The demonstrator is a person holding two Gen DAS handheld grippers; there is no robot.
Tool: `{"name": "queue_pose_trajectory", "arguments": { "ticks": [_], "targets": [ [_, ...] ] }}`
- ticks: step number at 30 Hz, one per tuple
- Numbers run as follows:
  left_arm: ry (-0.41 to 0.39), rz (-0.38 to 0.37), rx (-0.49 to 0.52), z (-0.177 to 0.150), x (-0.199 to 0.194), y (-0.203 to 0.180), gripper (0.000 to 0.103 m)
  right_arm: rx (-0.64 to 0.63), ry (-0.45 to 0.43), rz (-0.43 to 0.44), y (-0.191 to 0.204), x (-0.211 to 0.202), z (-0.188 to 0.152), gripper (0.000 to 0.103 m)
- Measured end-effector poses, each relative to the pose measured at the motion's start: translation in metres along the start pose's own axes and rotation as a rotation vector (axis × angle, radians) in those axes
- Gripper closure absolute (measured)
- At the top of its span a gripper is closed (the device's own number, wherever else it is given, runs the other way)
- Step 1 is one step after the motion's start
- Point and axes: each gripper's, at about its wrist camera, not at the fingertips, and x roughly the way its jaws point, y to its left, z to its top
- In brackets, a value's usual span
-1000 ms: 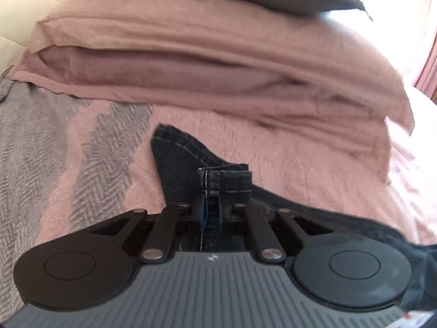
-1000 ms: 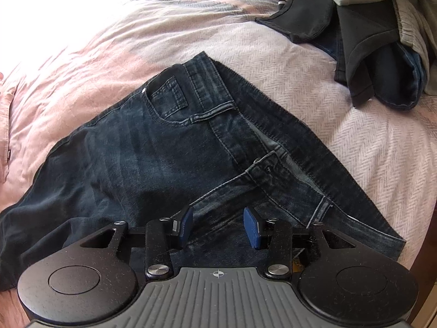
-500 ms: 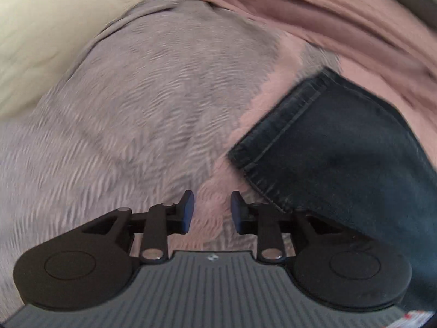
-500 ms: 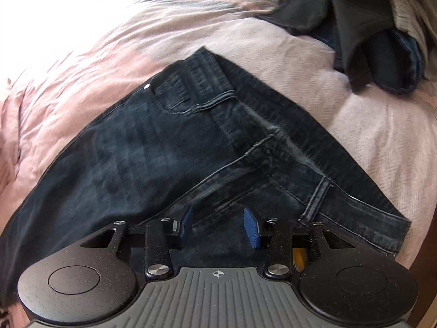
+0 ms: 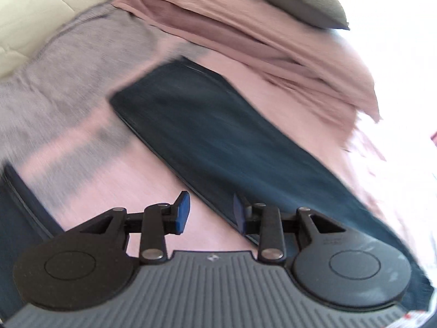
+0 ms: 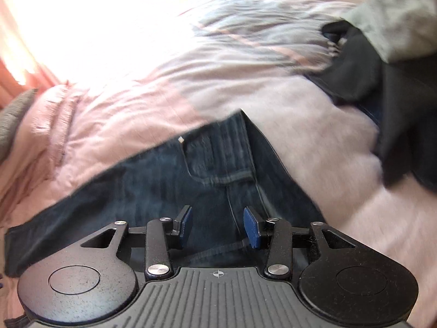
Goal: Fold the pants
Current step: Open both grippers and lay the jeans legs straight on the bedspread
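On the bed, over at the left, the left tool [image 5: 209, 210] hangs with its blue pads spread and nothing between them, just above the edge of a dark denim leg of the pants [image 5: 218, 136] that lies flat across the pink bedspread [image 5: 153, 191] and runs up toward the pink pillow [image 5: 273, 41]. Further right, the right tool [image 6: 217, 225] is spread too and grips nothing, poised over the waist and pocket end of the pants [image 6: 177, 183], with a heap of dark and grey clothes [image 6: 382, 63] well apart at the far right.
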Motion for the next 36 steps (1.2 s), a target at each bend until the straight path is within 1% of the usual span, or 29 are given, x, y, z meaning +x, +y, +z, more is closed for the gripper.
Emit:
{"name": "queue_pose_trajectory", "arguments": {
  "ticks": [2, 3, 5, 8, 11, 14, 16, 17, 18, 19, 21, 22, 23, 24, 25, 26, 27, 28, 29, 30, 31, 32, 33, 35, 36],
  "targets": [
    [-0.002, -0.028, -0.008, -0.020, -0.015, -0.028, 0.074, -0.028, 0.013, 0.077, -0.016, 0.018, 0.023, 0.065],
    [-0.004, -0.029, -0.004, -0.030, -0.022, -0.040, 0.074, -0.043, 0.016, 0.108, -0.025, 0.028, 0.034, 0.065],
    [-0.008, -0.010, 0.000, -0.045, -0.031, -0.058, 0.073, -0.057, 0.025, 0.151, -0.043, 0.049, 0.054, 0.065],
    [-0.012, 0.027, -0.051, -0.067, -0.048, -0.080, 0.073, -0.059, 0.061, 0.218, -0.068, 0.090, 0.082, 0.065],
    [-0.016, 0.052, -0.109, -0.085, -0.063, -0.091, 0.072, -0.090, 0.101, 0.261, -0.081, 0.123, 0.101, 0.065],
    [-0.011, 0.087, -0.131, -0.099, -0.072, -0.100, 0.072, -0.091, 0.134, 0.308, -0.091, 0.146, 0.112, 0.065],
    [-0.010, 0.101, -0.145, -0.110, -0.080, -0.106, 0.072, -0.067, 0.157, 0.352, -0.099, 0.160, 0.118, 0.071],
    [-0.009, 0.108, -0.151, -0.113, -0.082, -0.106, 0.072, -0.056, 0.171, 0.373, -0.100, 0.166, 0.120, 0.086],
    [-0.008, 0.117, -0.155, -0.117, -0.085, -0.109, 0.072, -0.049, 0.181, 0.390, -0.101, 0.170, 0.123, 0.103],
    [-0.006, 0.126, -0.157, -0.121, -0.087, -0.111, 0.072, -0.062, 0.160, 0.404, -0.101, 0.168, 0.126, 0.103],
    [-0.009, 0.135, -0.153, -0.126, -0.092, -0.117, 0.072, -0.131, 0.066, 0.427, -0.095, 0.149, 0.133, 0.103],
    [-0.012, 0.142, -0.142, -0.128, -0.093, -0.120, 0.072, -0.143, 0.020, 0.415, -0.097, 0.142, 0.135, 0.103],
    [-0.011, 0.151, -0.134, -0.131, -0.094, -0.123, 0.072, -0.133, 0.011, 0.375, -0.104, 0.146, 0.136, 0.103],
    [-0.001, 0.157, -0.131, -0.133, -0.093, -0.126, 0.072, -0.131, 0.044, 0.322, -0.110, 0.156, 0.134, 0.103],
    [0.013, 0.160, -0.131, -0.135, -0.091, -0.128, 0.072, -0.129, 0.089, 0.290, -0.114, 0.168, 0.130, 0.103],
    [0.023, 0.161, -0.129, -0.137, -0.090, -0.131, 0.072, -0.110, 0.124, 0.284, -0.116, 0.176, 0.126, 0.103],
    [0.029, 0.161, -0.124, -0.139, -0.089, -0.136, 0.072, -0.083, 0.138, 0.288, -0.118, 0.178, 0.127, 0.103],
    [0.031, 0.159, -0.118, -0.141, -0.089, -0.139, 0.072, -0.044, 0.152, 0.301, -0.119, 0.174, 0.131, 0.102],
    [0.035, 0.156, -0.113, -0.143, -0.089, -0.142, 0.072, -0.005, 0.164, 0.322, -0.122, 0.169, 0.134, 0.096],
    [0.042, 0.152, -0.116, -0.145, -0.088, -0.144, 0.072, 0.024, 0.174, 0.339, -0.126, 0.160, 0.136, 0.088],
    [0.051, 0.145, -0.125, -0.147, -0.087, -0.146, 0.072, 0.039, 0.179, 0.355, -0.130, 0.149, 0.135, 0.083],
    [0.058, 0.139, -0.135, -0.148, -0.086, -0.148, 0.072, 0.048, 0.188, 0.381, -0.135, 0.136, 0.131, 0.074],
    [0.063, 0.133, -0.143, -0.151, -0.085, -0.150, 0.072, 0.050, 0.210, 0.418, -0.140, 0.122, 0.125, 0.067],
    [0.078, 0.122, -0.153, -0.155, -0.084, -0.155, 0.072, 0.023, 0.272, 0.481, -0.146, 0.097, 0.106, 0.066],
    [0.087, 0.117, -0.156, -0.158, -0.083, -0.157, 0.072, -0.014, 0.310, 0.514, -0.143, 0.085, 0.093, 0.066]
  ]
}}
